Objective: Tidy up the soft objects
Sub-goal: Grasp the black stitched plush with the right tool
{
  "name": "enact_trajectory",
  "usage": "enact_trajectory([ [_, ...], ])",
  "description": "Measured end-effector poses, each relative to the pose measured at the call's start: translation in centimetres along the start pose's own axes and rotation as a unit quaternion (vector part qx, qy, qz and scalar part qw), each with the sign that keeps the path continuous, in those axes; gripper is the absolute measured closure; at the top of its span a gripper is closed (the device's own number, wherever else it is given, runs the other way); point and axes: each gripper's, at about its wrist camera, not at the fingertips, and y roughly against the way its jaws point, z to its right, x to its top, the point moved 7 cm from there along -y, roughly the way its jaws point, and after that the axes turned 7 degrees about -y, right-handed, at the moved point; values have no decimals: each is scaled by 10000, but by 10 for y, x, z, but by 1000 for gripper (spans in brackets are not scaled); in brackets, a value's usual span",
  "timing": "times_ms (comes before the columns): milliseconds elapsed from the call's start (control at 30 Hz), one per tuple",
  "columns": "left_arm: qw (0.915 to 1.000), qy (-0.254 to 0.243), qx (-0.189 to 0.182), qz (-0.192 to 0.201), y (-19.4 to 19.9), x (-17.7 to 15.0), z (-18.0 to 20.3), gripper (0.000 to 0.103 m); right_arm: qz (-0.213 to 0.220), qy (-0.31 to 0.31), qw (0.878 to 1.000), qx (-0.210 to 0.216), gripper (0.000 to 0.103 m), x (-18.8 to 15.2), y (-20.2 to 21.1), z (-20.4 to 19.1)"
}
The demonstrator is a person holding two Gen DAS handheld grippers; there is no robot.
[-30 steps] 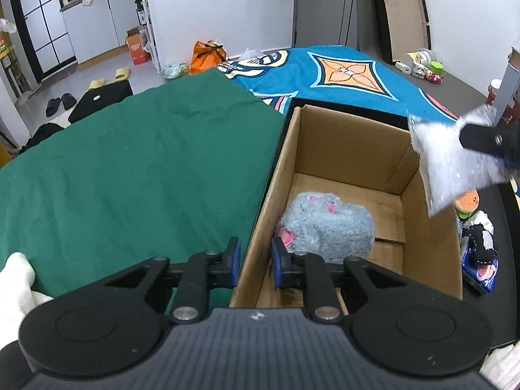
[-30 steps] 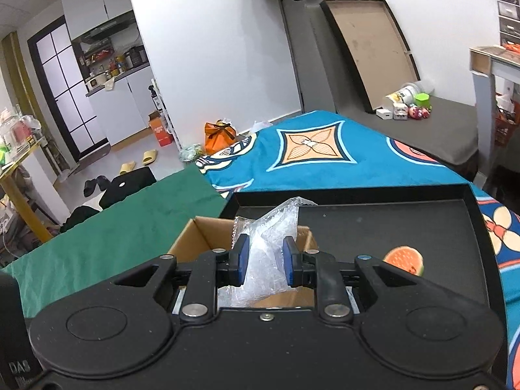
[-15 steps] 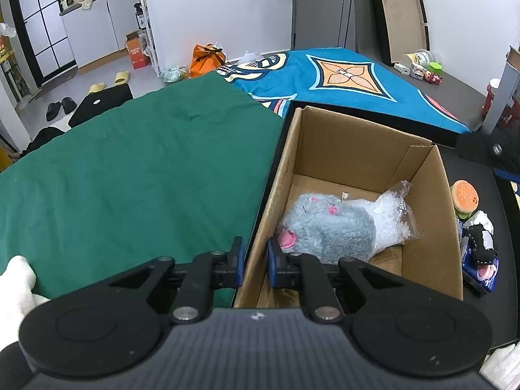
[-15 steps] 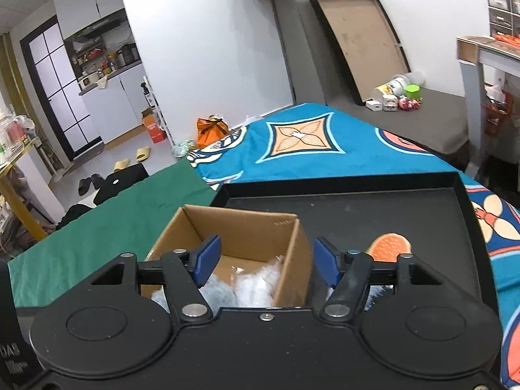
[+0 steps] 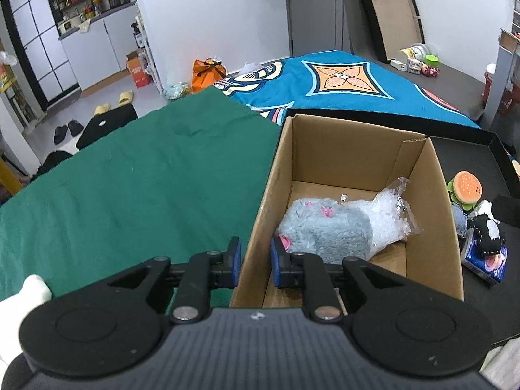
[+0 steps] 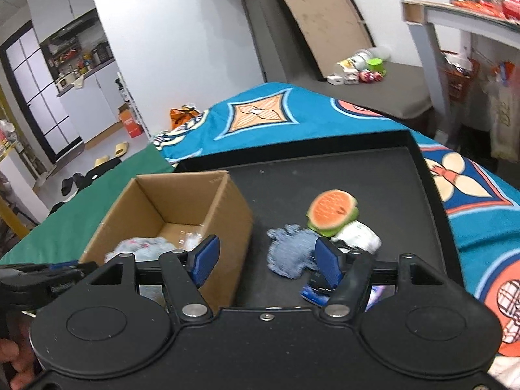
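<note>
Right gripper (image 6: 266, 260) jaws wide, just been opening, nothing between pads; hovers over black tray (image 6: 373, 175), box wall under its left finger. Left gripper (image 5: 255, 261) jaws narrow, straddling near wall of box (image 5: 260, 208); cannot tell if pads pinch it. Grey plush (image 5: 321, 227) and bubble-wrap bag (image 5: 390, 214) lie inside box, touching. Burger plush (image 6: 331, 213), blue-grey plush (image 6: 291, 255), white plush (image 6: 357, 235) clustered on tray beside box. Green cloth (image 5: 130, 178) left of box.
</note>
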Motion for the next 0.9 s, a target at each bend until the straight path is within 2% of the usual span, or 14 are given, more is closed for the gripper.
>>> enact_trajectory([
  [367,9975,-538,447,-115,-2,0,13,56,-36,-485,9988,-112,38,-8,-9,50],
  [767,9926,-896,804,-133,-3,3,25,51,-215,-713,9971,-183,37,-21,-34,81],
  [900,9909,-993,899,-110,-3,4,29,51,-197,-781,9966,-145,30,-20,-41,85],
])
